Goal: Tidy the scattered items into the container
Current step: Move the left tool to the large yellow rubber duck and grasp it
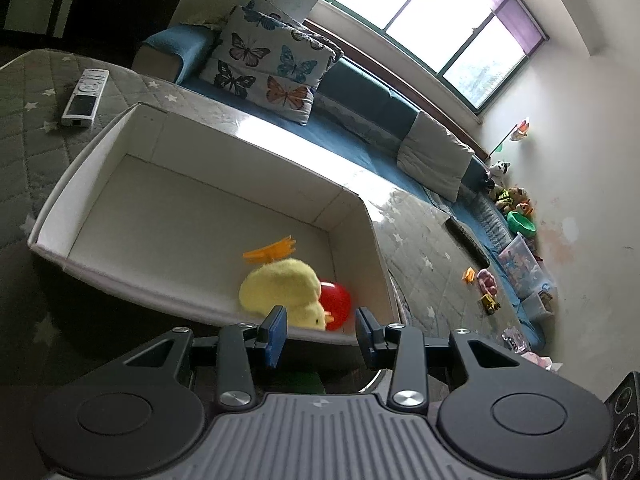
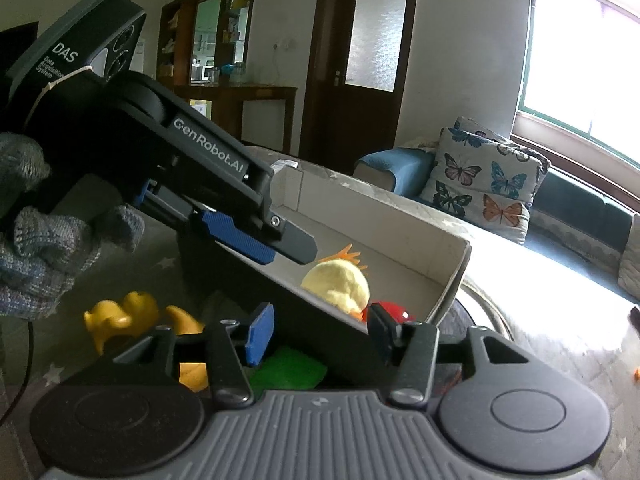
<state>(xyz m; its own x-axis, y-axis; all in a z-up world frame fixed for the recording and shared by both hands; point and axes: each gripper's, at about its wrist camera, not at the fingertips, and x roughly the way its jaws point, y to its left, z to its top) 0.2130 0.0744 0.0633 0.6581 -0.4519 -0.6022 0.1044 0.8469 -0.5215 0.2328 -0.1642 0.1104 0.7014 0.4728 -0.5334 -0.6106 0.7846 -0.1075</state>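
Risk: yellow toy (image 2: 120, 316) and green item (image 2: 288, 372) lie low on the surface, close under the box (image 1: 100, 168) wall; a reach for either could, by my reading, knock the wall and shift the box.
Risk, crowding: left gripper (image 2: 264, 240) sits just above and ahead of the right gripper (image 2: 316, 332); the two bodies could collide if both go for the same spot.
Risk, grasp: the yellow toy looks smooth and curved; a pinch off its middle may let it slip out.
Left jaws: partly open in the left wrist view (image 1: 320, 332), nothing between the pads, poised over the near rim of the box and touching nothing visible.
Right jaws: partly open, empty; the box wall shows in the gap, contact cannot be told.
Hand: gloved hand (image 2: 36, 248) holds the left gripper's handle.
Box: white, open-topped, on the quilted grey surface (image 1: 36, 144).
Contents: plush chick (image 1: 280, 288), red ball (image 1: 336, 300) and orange clip (image 1: 272, 254), grouped in the near corner of the box.
Left outside: yellow toy and green item near the box; remote (image 1: 86, 96) beyond the far corner; small orange piece (image 1: 469, 275), pink toy (image 1: 488, 280) and toy truck (image 1: 490, 303) well apart, toward the sofa (image 1: 360, 92).
Progress: partly done, judged from several items not yet in the box.
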